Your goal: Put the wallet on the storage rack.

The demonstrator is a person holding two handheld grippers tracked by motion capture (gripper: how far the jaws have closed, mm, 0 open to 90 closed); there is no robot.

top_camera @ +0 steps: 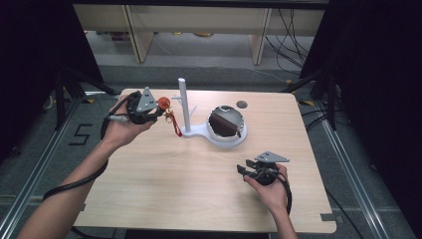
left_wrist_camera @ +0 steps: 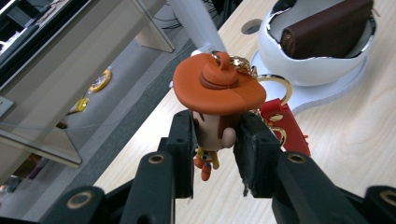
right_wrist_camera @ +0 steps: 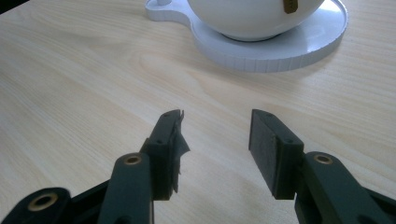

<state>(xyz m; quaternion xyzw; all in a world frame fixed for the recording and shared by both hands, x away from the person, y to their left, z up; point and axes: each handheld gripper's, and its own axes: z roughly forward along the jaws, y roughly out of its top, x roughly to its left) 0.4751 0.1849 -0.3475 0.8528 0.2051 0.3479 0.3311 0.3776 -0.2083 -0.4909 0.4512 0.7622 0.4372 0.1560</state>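
Note:
My left gripper (top_camera: 158,110) (left_wrist_camera: 215,140) is shut on a small cowboy figure keychain (left_wrist_camera: 217,100) (top_camera: 163,104) with an orange hat, gold rings and a red strap (top_camera: 175,127) hanging from it. It is held above the table's far left, just left of the white stand's upright post (top_camera: 184,102). The stand's base carries a white bowl (top_camera: 227,130) (left_wrist_camera: 322,60) with a brown wallet (left_wrist_camera: 327,30) inside. My right gripper (top_camera: 243,168) (right_wrist_camera: 215,140) is open near the front right, nothing between its jaws, pointing toward the bowl (right_wrist_camera: 252,18).
The light wooden table (top_camera: 174,179) has a round grommet hole (top_camera: 242,104) behind the bowl. Beyond the far edge lie floor, shelving legs and cables. Black frame posts stand at both sides.

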